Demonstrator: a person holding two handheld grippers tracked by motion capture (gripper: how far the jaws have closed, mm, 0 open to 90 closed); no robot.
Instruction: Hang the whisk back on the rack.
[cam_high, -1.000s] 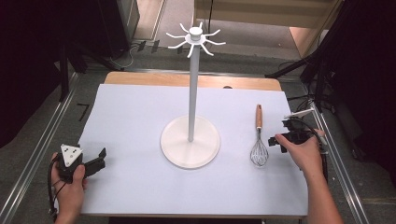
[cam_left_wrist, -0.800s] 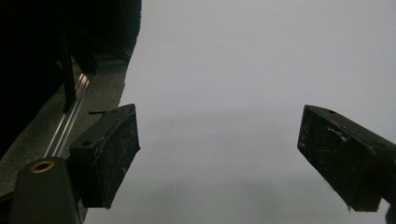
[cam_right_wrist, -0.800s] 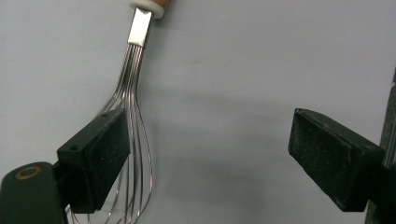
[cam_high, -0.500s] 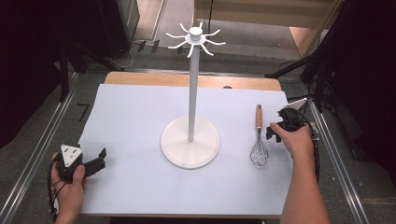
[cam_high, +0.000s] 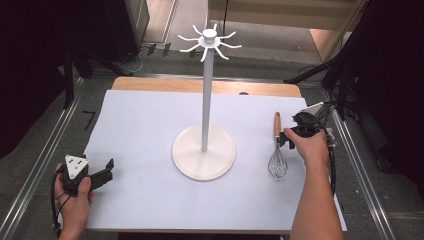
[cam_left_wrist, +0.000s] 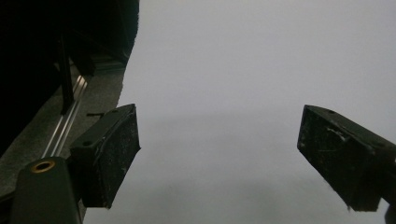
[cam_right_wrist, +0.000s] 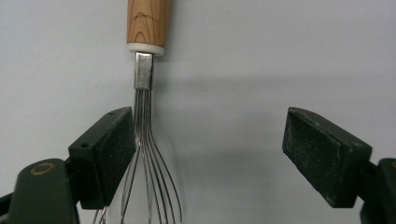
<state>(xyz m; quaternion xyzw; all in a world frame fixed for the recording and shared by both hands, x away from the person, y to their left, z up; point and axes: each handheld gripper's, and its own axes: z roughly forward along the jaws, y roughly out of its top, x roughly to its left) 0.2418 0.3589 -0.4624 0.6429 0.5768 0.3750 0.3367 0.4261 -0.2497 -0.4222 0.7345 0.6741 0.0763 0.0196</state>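
At right of centre in the high view, the whisk (cam_high: 276, 152) lies flat on the counter (cam_high: 145, 130), ungrasped; right hand-held gripper (cam_right_wrist: 205, 158) spread beside its wires, left hand-held gripper (cam_left_wrist: 219, 158) spread, idle.

High view from above the person's side, facing forward and down over the whole surface (cam_high: 150, 130), left claw view close above bare sheet, right claw view close on the whisk (cam_right_wrist: 144, 116), whisk (cam_high: 276, 150) shared with high view
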